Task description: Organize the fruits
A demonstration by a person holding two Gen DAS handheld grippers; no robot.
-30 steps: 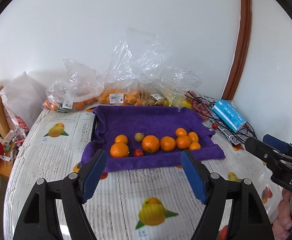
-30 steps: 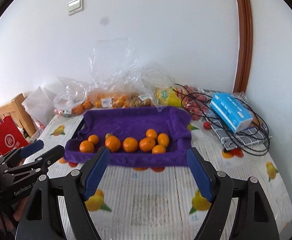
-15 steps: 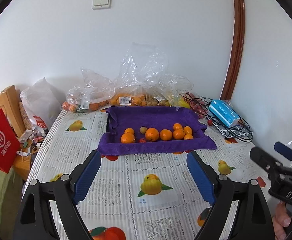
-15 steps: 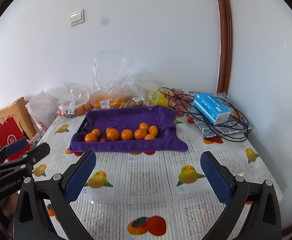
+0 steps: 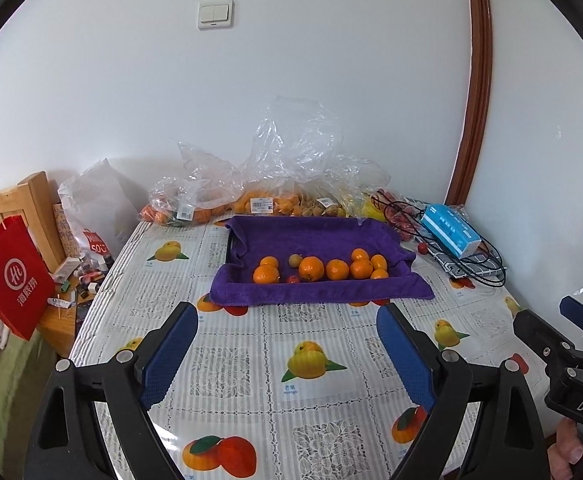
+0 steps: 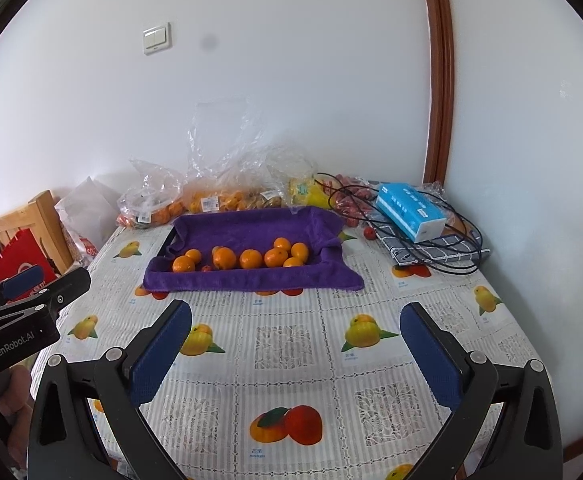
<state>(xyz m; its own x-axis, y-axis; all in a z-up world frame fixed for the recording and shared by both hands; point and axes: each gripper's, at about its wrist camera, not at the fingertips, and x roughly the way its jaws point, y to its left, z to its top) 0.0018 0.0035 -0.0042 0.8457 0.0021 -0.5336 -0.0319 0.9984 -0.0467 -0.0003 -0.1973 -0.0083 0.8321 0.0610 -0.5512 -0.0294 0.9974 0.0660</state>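
Left wrist view: showing the left gripper point(image 5: 283, 340) spread wide and holding nothing, hovering over the table point(image 5: 315, 408) well short of the purple tray point(image 5: 319, 292). Lying straight ahead of it, the oranges point(image 5: 311, 269) strung in a row running left to right across the tray. Hanging alongside at the right edge, the right gripper point(image 6: 295, 340), likewise spread and carrying nothing. Judging both about equally far off, the left one facing the row's left end, the right one its right end.
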